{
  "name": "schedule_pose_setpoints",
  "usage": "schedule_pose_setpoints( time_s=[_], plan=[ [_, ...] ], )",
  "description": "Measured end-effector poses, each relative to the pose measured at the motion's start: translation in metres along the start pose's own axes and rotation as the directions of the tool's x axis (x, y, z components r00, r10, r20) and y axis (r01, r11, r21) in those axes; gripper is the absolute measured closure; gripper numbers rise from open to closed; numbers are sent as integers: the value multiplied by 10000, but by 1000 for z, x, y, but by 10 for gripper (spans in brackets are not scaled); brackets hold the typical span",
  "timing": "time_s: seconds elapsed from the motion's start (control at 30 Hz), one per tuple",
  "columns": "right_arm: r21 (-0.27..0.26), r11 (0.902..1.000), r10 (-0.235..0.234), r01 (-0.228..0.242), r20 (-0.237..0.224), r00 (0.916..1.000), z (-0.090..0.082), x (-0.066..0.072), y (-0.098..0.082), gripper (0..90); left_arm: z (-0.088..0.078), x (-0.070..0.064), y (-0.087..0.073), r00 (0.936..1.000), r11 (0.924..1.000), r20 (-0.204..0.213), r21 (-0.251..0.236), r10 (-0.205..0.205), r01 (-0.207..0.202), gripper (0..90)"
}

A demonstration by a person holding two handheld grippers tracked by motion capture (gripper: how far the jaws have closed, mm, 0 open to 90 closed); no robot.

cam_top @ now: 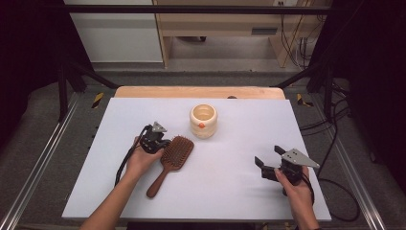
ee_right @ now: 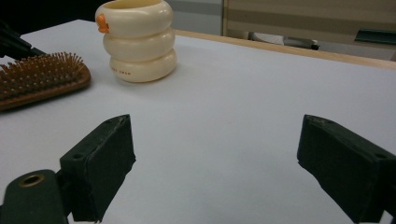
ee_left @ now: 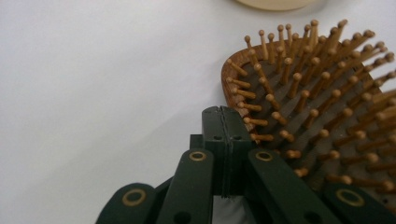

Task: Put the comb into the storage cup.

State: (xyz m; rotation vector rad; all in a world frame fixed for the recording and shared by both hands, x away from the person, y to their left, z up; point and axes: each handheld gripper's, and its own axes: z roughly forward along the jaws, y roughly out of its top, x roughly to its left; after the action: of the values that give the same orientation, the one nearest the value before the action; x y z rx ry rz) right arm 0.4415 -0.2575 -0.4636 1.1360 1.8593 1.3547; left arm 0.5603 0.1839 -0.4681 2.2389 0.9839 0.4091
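Cream ribbed cup [cam_top: 203,120], contents unclear, stands just beyond the wooden hairbrush [cam_top: 171,161]. Left gripper [ee_left: 222,116]: jaws together, tips at the brush's bristled edge. Right gripper [ee_right: 215,154]: jaws apart, well right of the brush.

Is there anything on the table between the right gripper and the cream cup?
Nothing. In the right gripper view, only bare white table runs from the open right gripper up to the cream cup; the hairbrush lies off to the side.
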Motion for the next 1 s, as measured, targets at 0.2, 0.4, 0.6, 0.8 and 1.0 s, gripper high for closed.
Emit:
schedule_pose_setpoints(
  time_s=[0.2,0.4,0.6,0.8,1.0],
  plan=[
    [-3,10000,4,-4,-14,10000,0,0,0,111,-2,-4,7,9990,9999,-443,-128,103,-109,900],
    [-58,9999,86,-86,3,10000,-1,0,0,111,-27,3,5,9946,9978,-952,-553,-424,372,900],
    [-67,10000,43,-43,6,10000,-1,1,1,111,-62,-17,-3,9974,9967,-715,-810,5,-63,900],
    [-62,10000,39,-39,9,10000,-2,2,0,111,-88,-36,-13,9978,9917,-593,-1235,298,-370,900],
    [-73,9999,73,-72,45,10000,-2,1,0,111,-101,-51,-14,9968,9956,-637,-766,484,-532,856]
  ],
)
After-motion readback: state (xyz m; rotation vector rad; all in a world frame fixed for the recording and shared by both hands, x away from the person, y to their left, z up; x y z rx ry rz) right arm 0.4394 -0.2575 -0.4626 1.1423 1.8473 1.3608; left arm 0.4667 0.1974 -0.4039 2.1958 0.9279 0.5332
